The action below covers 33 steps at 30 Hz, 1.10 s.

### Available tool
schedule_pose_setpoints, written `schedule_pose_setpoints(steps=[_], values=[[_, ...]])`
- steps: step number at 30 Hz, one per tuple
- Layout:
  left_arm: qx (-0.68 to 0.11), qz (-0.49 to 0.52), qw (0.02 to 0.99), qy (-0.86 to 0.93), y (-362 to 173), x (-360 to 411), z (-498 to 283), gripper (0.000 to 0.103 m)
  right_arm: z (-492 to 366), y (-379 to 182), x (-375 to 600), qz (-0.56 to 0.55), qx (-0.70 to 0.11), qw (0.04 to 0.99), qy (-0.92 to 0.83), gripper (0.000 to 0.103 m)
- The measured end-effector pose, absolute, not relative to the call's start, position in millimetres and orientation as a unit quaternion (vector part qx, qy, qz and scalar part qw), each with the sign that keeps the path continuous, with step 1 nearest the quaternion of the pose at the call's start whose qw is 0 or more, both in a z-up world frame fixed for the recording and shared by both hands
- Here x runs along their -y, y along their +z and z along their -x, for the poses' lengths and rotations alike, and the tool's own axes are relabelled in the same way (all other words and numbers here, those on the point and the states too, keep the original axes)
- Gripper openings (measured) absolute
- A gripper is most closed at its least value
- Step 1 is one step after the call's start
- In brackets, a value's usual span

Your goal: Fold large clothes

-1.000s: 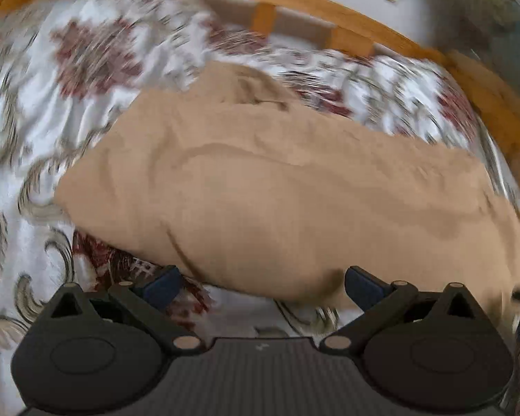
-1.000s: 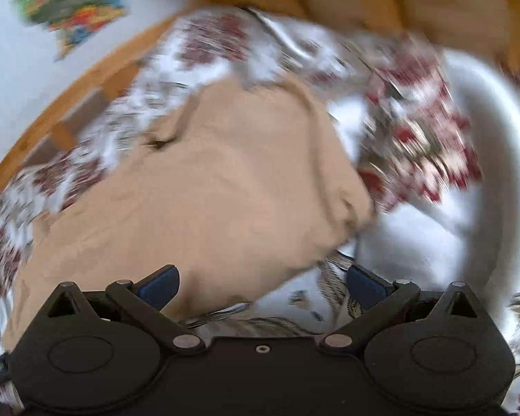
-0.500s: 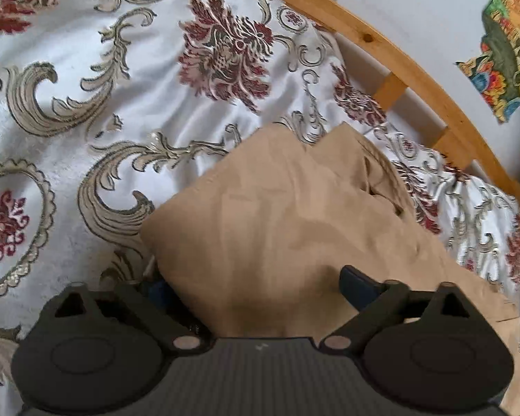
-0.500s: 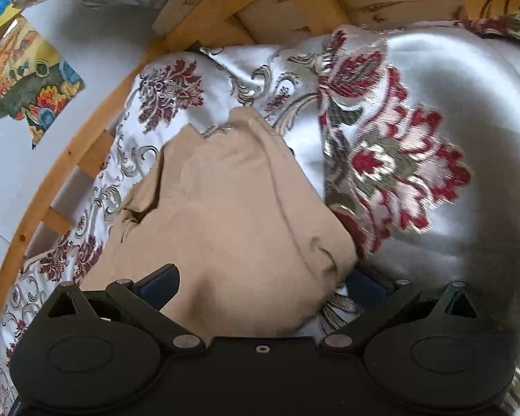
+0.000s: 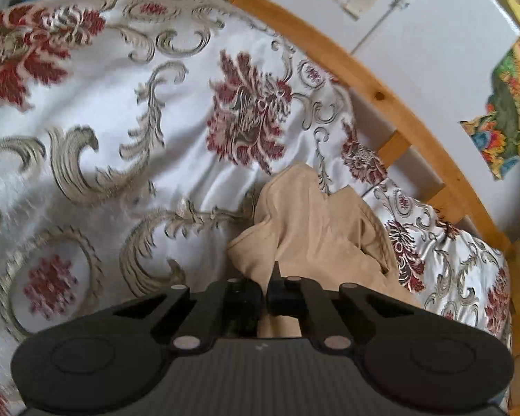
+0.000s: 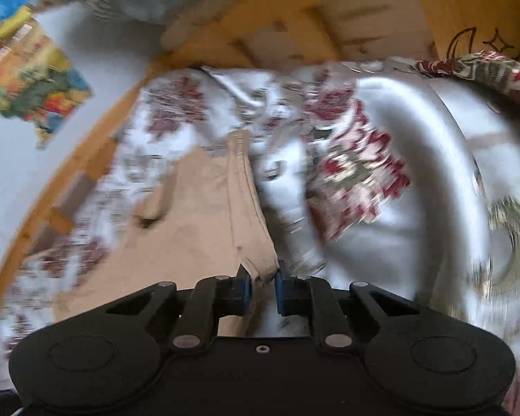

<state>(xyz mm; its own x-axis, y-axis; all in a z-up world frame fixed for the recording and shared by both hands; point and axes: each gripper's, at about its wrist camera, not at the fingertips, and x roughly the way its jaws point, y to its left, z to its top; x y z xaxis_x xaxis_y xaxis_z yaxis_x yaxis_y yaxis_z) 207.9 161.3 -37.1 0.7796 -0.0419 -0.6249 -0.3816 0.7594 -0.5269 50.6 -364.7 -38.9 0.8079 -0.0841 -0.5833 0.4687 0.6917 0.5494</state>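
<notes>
A tan garment lies on a white bedspread with red flowers and grey scrolls. My left gripper is shut on the garment's near edge, and the cloth bunches up just beyond the jaws. In the right wrist view the garment stretches away to the left. My right gripper is shut on its seamed corner, with cloth pinched between the blue pads. This view is blurred by motion.
A wooden bed rail curves along the far side of the bed, with a white wall and colourful posters behind. In the right wrist view a wooden headboard and a puffed-up silver fold of the bedspread stand at the right.
Both grippers were open around the garment's edge and have closed on it. The garment now looks narrower and bunched in front of the left gripper, and both views have swung.
</notes>
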Motion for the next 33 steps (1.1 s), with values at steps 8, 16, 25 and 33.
schedule_pose_setpoints(steps=[8,16,25,33], values=[[-0.318,0.395,0.857,0.094,-79,-190,-192,0.043,-57,-35,328,-0.223,-0.289,0.903,-0.228,0.089],[-0.321,0.338,0.884,0.038,-81,-179,-199,0.082,-86,-32,283,-0.084,-0.283,0.938,-0.181,0.102],[-0.346,0.284,0.894,-0.002,-80,-164,-207,0.099,-199,-29,196,0.089,-0.27,0.957,-0.051,0.102],[-0.348,0.333,0.876,-0.02,-86,-174,-206,0.103,-275,-63,154,0.181,-0.325,0.928,-0.035,0.102]])
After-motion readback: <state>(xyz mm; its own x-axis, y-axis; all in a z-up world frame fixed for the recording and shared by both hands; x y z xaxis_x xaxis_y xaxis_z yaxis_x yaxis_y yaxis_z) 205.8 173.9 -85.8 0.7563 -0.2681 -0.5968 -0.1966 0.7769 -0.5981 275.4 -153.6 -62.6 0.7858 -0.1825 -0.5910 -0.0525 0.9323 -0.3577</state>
